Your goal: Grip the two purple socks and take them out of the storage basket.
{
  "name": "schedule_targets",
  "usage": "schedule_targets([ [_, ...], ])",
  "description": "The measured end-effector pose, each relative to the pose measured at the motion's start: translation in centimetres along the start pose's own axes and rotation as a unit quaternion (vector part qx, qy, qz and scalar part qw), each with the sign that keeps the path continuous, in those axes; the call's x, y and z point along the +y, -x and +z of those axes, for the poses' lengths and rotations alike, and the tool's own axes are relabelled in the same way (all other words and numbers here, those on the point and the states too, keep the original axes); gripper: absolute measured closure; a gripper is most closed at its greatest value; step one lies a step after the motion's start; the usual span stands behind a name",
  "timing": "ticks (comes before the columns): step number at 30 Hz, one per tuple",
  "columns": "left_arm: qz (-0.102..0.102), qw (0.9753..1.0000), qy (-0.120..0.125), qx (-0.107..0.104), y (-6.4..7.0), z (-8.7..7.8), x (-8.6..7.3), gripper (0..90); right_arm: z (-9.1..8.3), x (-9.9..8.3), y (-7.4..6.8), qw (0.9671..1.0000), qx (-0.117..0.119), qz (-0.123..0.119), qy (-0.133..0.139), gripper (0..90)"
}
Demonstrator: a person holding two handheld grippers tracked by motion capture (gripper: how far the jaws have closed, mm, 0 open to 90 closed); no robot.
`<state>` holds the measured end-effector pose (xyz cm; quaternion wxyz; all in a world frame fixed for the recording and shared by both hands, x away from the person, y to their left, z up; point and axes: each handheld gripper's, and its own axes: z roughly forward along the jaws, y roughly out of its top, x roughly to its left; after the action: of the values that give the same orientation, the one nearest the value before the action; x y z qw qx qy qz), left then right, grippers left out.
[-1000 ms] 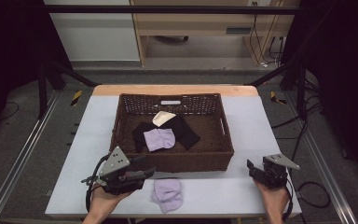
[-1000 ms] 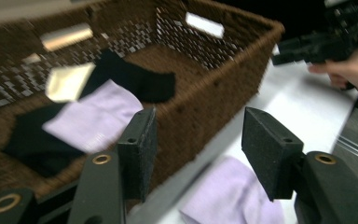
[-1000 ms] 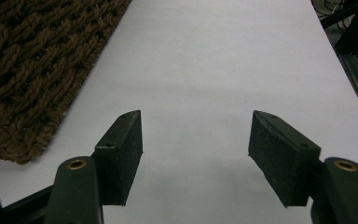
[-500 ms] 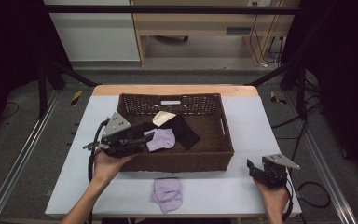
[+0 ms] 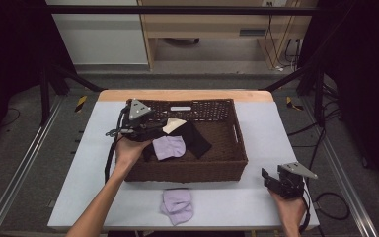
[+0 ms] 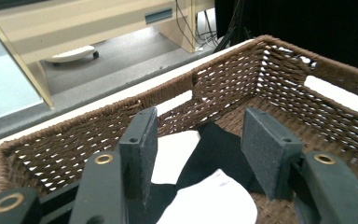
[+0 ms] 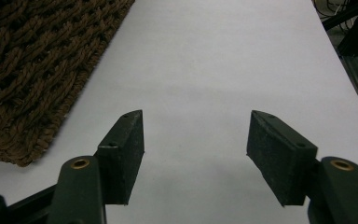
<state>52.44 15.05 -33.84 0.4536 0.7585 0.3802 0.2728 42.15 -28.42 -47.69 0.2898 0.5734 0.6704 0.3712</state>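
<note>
High view: table (image 5: 227, 207) evenly lit from above, surroundings at left and right edges fall to near black; soft, slightly grainy. Left gripper view: white cloth (image 6: 209, 203) at bottom centre overexposed, detail lost. Right gripper view: tabletop bright, foreground slightly soft, faint shadows beneath.

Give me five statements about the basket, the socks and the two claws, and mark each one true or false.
1. The left claw is open over the wicker basket. True.
2. The right claw grips a sock. False: it is open and empty above the bare white table.
3. A lilac sock lies on the table in front of the basket. True.
4. The basket holds nothing. False: a second lilac sock, a dark cloth and a cream piece lie inside.
5. The right claw is over the basket. False: it is off the basket's near right corner.
</note>
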Motion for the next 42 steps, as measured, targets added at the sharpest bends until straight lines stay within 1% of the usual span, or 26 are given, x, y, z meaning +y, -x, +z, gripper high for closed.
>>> schedule_targets([
  [5, 0.000, 0.9997, -0.019, 0.014, -0.4, 2.2, -0.4, 45.4, 0.1, 0.0, -0.1, 1.0000, 0.002, 0.000, -0.001, 36.7],
  [7, 0.003, 0.9992, -0.034, 0.020, -0.5, 3.2, -0.7, 45.4, 0.1, 0.0, -0.1, 1.0000, 0.002, 0.000, 0.000, 36.7],
  [9, 0.005, 0.9986, -0.048, 0.022, -0.7, 4.0, -1.1, 45.3, 0.1, 0.0, -0.1, 1.0000, 0.002, 0.000, -0.001, 36.7],
  [10, 0.007, 0.9978, -0.061, 0.023, -0.8, 4.4, -1.3, 45.3, 0.1, 0.0, -0.1, 1.0000, 0.002, 0.001, -0.001, 36.6],
  [12, 0.008, 0.9967, -0.077, 0.023, -0.9, 5.1, -1.8, 45.3, 0.1, 0.0, 0.0, 1.0000, 0.002, -0.001, -0.001, 36.6],
  [14, 0.002, 0.9946, -0.102, 0.019, -1.0, 5.6, -2.2, 45.3, 0.1, 0.0, -0.1, 1.0000, 0.002, -0.001, -0.003, 36.5],
  [15, -0.001, 0.9939, -0.109, 0.015, -0.9, 5.7, -2.2, 45.3, 0.1, 0.0, -0.1, 1.0000, 0.002, -0.001, -0.003, 36.4],
  [16, 0.002, 0.9936, -0.112, 0.012, -0.8, 5.8, -2.3, 45.3, 0.2, 0.0, -0.1, 1.0000, 0.002, -0.001, -0.003, 36.4],
  [17, 0.012, 0.9929, -0.117, 0.016, -0.6, 5.9, -2.3, 45.3, 0.2, 0.0, -0.1, 1.0000, 0.002, -0.002, -0.003, 36.4],
  [18, 0.024, 0.9916, -0.126, 0.016, -0.3, 6.1, -2.5, 45.1, 0.2, 0.0, -0.1, 1.0000, 0.002, -0.002, -0.004, 36.4],
  [19, 0.032, 0.9900, -0.137, 0.011, -0.1, 6.3, -2.6, 44.5, 0.3, 0.0, -0.1, 1.0000, 0.001, -0.004, -0.005, 36.4],
  [21, 0.053, 0.9849, -0.164, 0.014, 0.4, 6.8, -2.9, 44.3, 0.3, 0.0, -0.2, 1.0000, 0.002, -0.003, -0.007, 36.3],
  [22, 0.057, 0.9830, -0.174, 0.014, 0.7, 7.0, -3.1, 44.2, 0.3, 0.0, -0.2, 1.0000, 0.002, -0.004, -0.007, 36.2],
  [24, 0.062, 0.9803, -0.187, 0.014, 0.8, 7.3, -3.3, 44.2, 0.3, 0.0, -0.2, 1.0000, 0.002, -0.004, -0.008, 36.1],
  [26, 0.057, 0.9774, -0.203, 0.012, 0.8, 7.7, -3.5, 44.0, 0.3, 0.0, -0.3, 1.0000, 0.003, -0.004, -0.008, 35.9],
  [27, 0.059, 0.9748, -0.215, 0.011, 0.7, 7.8, -3.5, 43.6, 0.3, 0.0, -0.3, 1.0000, 0.004, -0.004, -0.008, 35.9],
  [28, 0.052, 0.9740, -0.220, 0.010, 0.7, 8.0, -3.6, 42.8, 0.3, 0.0, -0.3, 0.9999, 0.002, -0.006, -0.008, 35.8],
  [29, 0.047, 0.9721, -0.230, 0.005, 0.6, 8.2, -3.8, 41.3, 0.3, 0.0, -0.4, 0.9999, 0.003, -0.005, -0.008, 35.7],
  [30, 0.045, 0.9693, -0.241, 0.007, 0.7, 8.4, -3.8, 39.9, 0.3, 0.0, -0.4, 0.9999, 0.003, -0.005, -0.008, 35.7],
  [31, 0.047, 0.9669, -0.250, 0.014, 0.7, 8.6, -3.9, 39.4, 0.3, 0.0, -0.4, 0.9999, 0.003, -0.004, -0.009, 35.5],
  [35, 0.039, 0.9600, -0.277, 0.013, 0.6, 9.2, -4.2, 38.1, 0.3, 0.0, -0.4, 0.9999, 0.002, -0.005, -0.011, 35.0],
  [37, 0.033, 0.9578, -0.285, 0.009, 0.5, 9.4, -4.3, 37.2, 0.3, 0.0, -0.4, 0.9999, 0.002, -0.006, -0.012, 35.0],
  [39, 0.029, 0.9568, -0.289, 0.007, 0.5, 9.5, -4.4, 37.5, 0.3, 0.0, -0.4, 0.9999, 0.002, -0.007, -0.012, 35.0],
  [41, 0.030, 0.9553, -0.294, 0.000, 0.5, 9.6, -4.6, 42.7, 0.3, 0.0, -0.4, 0.9999, 0.002, -0.007, -0.012, 35.0],
  [42, 0.032, 0.9540, -0.298, -0.002, 0.6, 9.7, -4.6, 46.0, 0.3, 0.0, -0.4, 0.9999, 0.002, -0.007, -0.013, 34.9],
])
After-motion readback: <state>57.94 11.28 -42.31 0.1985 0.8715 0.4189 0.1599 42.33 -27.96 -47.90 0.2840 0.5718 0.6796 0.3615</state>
